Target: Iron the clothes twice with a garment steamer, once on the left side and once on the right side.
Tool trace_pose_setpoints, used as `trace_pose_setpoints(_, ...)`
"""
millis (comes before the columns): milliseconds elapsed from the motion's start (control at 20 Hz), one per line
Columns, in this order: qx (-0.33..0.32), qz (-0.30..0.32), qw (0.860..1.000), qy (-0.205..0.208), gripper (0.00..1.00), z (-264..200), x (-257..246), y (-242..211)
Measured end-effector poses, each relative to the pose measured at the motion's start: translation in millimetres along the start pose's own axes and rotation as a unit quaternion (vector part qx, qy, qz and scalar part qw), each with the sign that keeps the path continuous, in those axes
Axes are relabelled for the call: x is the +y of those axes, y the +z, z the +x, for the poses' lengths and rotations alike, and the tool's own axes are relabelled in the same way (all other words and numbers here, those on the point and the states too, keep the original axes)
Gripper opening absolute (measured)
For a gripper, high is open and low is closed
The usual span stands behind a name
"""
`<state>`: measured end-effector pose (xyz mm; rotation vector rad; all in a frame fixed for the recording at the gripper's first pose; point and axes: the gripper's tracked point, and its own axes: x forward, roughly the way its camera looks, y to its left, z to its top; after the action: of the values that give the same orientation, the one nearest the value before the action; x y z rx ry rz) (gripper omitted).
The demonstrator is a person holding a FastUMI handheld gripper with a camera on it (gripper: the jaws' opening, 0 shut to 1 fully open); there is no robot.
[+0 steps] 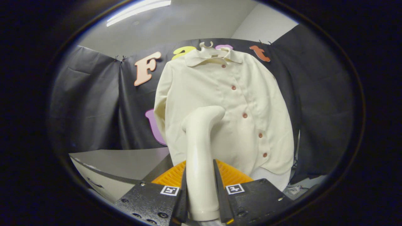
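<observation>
A cream button-front shirt (232, 103) hangs on a pale hanger (206, 45) against the booth's black wall, its reddish buttons running down the middle. My gripper (200, 175) is shut on the handle of a cream garment steamer (201, 147), which stands upright between both fingers. The steamer's curved head (212, 112) bends toward the shirt and sits over the shirt's left half, about mid-height, left of the button line. Whether the head touches the cloth I cannot tell.
A grey table or cabinet top (125, 161) lies low to the left of the fingers, with a white front below it. Black cloth walls (91, 103) close in on both sides. Cables lie on the floor at the lower right (293, 190).
</observation>
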<state>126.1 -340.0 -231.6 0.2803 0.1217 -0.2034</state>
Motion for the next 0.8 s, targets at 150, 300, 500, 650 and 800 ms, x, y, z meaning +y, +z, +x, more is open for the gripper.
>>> trace_pose_setpoints(150,0.009,0.005,1.000,-0.004,0.40,-4.9,-7.9,-13.6)
trace_pose_setpoints(300,0.020,0.008,1.000,-0.009,0.40,-11.3,-14.2,-28.3)
trace_pose_setpoints(500,0.039,0.012,0.999,-0.015,0.40,-22.1,-25.2,-56.3)
trace_pose_setpoints(650,0.054,0.020,0.998,-0.021,0.40,-27.8,-34.0,-76.5)
trace_pose_setpoints(800,0.069,0.025,0.997,-0.027,0.40,-36.7,-40.9,-95.1)
